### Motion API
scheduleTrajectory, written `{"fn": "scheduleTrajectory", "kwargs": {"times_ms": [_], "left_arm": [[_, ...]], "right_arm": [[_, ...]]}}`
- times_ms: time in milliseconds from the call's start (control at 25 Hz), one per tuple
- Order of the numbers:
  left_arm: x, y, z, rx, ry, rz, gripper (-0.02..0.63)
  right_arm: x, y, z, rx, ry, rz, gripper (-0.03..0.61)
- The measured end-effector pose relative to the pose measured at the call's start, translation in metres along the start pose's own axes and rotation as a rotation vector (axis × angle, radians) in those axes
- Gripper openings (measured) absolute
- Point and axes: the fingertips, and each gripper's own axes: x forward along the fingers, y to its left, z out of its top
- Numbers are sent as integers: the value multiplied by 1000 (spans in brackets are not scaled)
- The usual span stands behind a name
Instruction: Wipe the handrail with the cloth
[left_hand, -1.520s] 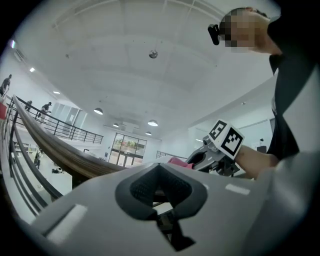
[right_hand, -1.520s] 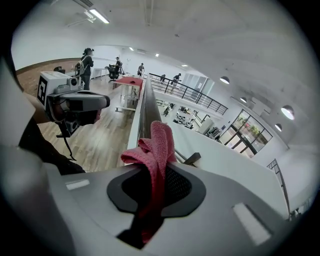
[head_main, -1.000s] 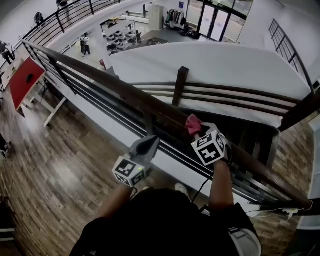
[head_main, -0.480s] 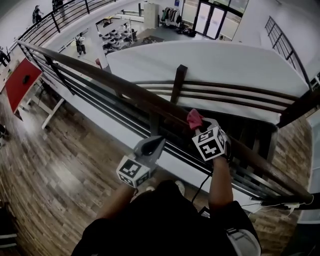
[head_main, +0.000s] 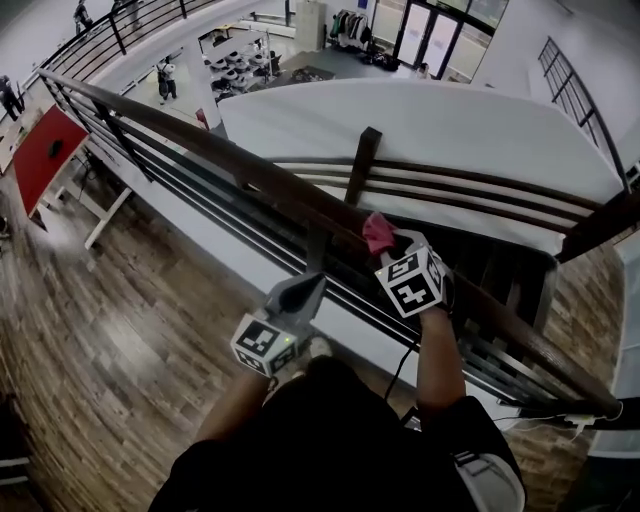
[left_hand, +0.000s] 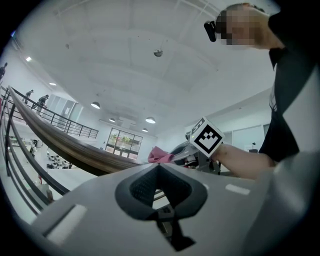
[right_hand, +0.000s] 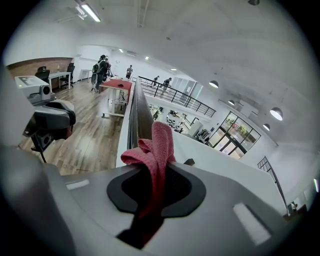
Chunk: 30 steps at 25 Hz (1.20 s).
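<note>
A dark wooden handrail (head_main: 240, 165) runs from upper left to lower right across the head view. My right gripper (head_main: 388, 243) is shut on a pink cloth (head_main: 377, 232) that rests against the rail's top just right of a post (head_main: 362, 165). From the right gripper view the cloth (right_hand: 155, 147) bunches out of the jaws, with the handrail (right_hand: 140, 112) stretching away behind it. My left gripper (head_main: 305, 288) hangs below the rail, shut and holding nothing. Its own view shows the handrail (left_hand: 65, 145), the cloth (left_hand: 160, 155) and the right gripper's marker cube (left_hand: 206, 138).
Horizontal bars (head_main: 200, 195) run under the rail. A second railing section (head_main: 480, 190) meets it at the post. Beyond is a drop to a lower floor. A red table (head_main: 45, 155) stands on the wooden floor (head_main: 110, 330) at left. People walk in the distance.
The right gripper and cloth have slid a little up and left along the handrail. The left gripper stays about where it was.
</note>
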Motion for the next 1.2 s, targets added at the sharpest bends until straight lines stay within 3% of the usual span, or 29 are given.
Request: {"fn": "scheduleTrajectory", "kwargs": {"times_ms": [520, 1200], "left_arm": [[5, 33, 16, -21, -9, 67, 0], [6, 49, 18, -13, -9, 99, 0]], "right_arm": [[23, 22, 45, -58, -21, 108, 52], [36, 32, 63, -83, -34, 179, 52]]}}
